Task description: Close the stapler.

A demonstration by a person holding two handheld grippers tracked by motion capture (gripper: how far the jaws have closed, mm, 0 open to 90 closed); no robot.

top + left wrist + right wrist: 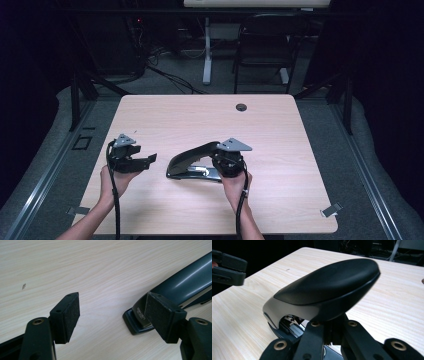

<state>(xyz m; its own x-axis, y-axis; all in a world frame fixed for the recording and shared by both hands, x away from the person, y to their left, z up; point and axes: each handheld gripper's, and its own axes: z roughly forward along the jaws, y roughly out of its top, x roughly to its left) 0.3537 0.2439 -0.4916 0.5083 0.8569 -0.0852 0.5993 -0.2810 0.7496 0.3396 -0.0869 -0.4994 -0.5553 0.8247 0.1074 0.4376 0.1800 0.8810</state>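
Note:
A black stapler (pixel 192 162) with a silver base lies a little in front of the table's (pixel 200 120) middle, its top arm raised. My right gripper (pixel 220 161) is shut on the stapler's right end; in the right gripper view the jaws (pixel 332 333) meet under the curved black arm (pixel 329 287). My left gripper (pixel 147 161) hovers just left of the stapler, open. In the left gripper view its pads (pixel 71 312) stand wide apart over bare wood, and the stapler's nose (pixel 180 286) sits just behind the right-hand pad. The left gripper (pixel 227 267) also appears far off in the right gripper view.
A dark round grommet (pixel 241 107) sits near the table's far edge. A black chair (pixel 265 40) and a white desk leg (pixel 207 50) stand beyond it. Metal clips (pixel 331 210) hang at the near corners. Bare wood surrounds the stapler on all sides.

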